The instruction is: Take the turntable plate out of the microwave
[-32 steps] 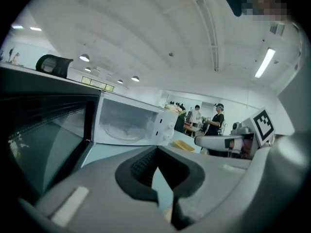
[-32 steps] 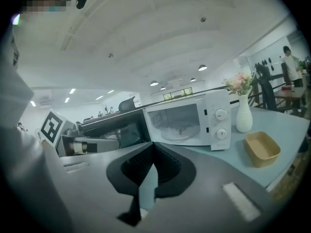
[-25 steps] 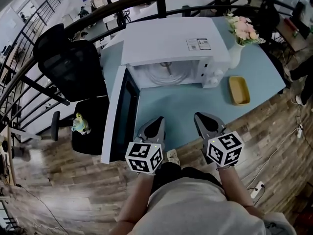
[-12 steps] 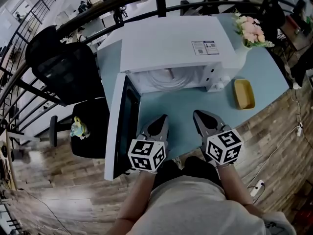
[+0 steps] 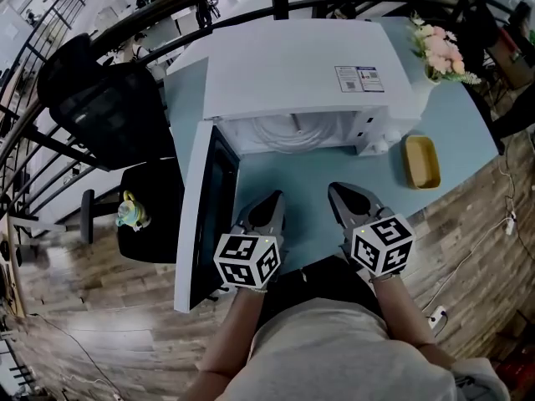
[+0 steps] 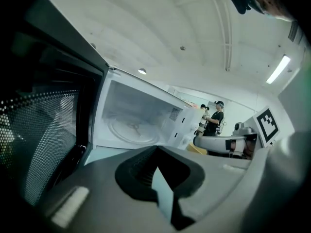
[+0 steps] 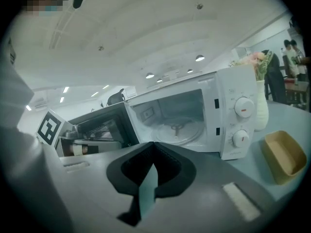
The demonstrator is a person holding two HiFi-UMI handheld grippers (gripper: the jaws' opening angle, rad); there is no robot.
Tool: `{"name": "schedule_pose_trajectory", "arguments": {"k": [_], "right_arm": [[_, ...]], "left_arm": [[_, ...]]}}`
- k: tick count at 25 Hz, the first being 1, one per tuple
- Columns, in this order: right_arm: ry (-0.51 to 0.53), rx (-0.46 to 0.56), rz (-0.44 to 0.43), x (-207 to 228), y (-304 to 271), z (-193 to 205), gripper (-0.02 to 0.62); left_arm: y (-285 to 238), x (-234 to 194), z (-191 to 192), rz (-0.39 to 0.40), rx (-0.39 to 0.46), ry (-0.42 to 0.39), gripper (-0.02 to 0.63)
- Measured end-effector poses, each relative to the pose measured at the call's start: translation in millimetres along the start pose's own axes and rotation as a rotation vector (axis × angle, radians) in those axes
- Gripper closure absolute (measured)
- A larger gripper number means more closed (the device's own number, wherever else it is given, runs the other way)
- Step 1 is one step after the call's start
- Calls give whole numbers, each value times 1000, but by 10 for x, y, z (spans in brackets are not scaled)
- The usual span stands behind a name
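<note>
Door point(image 5: 201, 215) stood open, plate point(image 7: 177, 130) untouched inside the microwave point(image 5: 292, 65); left tool point(image 5: 272, 200) and right tool point(image 5: 339, 194), both pressed together empty, hovered at its 6 o'clock.

Left gripper point(image 5: 267, 204) and right gripper point(image 5: 343, 197) have edged forward and lower over the bench point(image 5: 318, 182), nearer the open microwave point(image 5: 292, 65).
</note>
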State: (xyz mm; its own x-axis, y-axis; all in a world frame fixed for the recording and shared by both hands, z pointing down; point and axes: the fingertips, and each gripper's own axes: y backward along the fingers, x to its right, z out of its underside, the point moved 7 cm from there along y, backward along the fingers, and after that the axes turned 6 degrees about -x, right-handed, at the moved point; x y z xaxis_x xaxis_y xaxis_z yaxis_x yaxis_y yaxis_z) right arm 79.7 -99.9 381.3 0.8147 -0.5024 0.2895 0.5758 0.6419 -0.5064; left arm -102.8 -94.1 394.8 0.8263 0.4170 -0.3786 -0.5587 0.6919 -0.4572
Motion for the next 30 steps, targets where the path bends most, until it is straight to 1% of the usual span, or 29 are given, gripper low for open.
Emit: {"name": "schedule_pose_trajectory", "arguments": {"k": [6, 12, 19, 21, 25, 30], "right_arm": [[1, -23, -30, 91, -48, -60, 580], [-26, -35, -62, 241, -108, -72, 580], [-48, -50, -105, 344, -194, -84, 580], [-83, -41, -108, 378, -217, -90, 580], [-157, 8, -63, 475, -275, -133, 560], [-238, -13, -94, 523, -450, -107, 537]], "left_arm": [[-56, -20, -27, -36, 16, 28, 603], [-154, -39, -1, -69, 10, 66, 603], [-251, -40, 23, -84, 18, 100, 603], [-274, -45, 31, -86, 18, 106, 603], [-295, -65, 26, -95, 24, 94, 603], [-352, -130, 55, -98, 13, 114, 603]]}}
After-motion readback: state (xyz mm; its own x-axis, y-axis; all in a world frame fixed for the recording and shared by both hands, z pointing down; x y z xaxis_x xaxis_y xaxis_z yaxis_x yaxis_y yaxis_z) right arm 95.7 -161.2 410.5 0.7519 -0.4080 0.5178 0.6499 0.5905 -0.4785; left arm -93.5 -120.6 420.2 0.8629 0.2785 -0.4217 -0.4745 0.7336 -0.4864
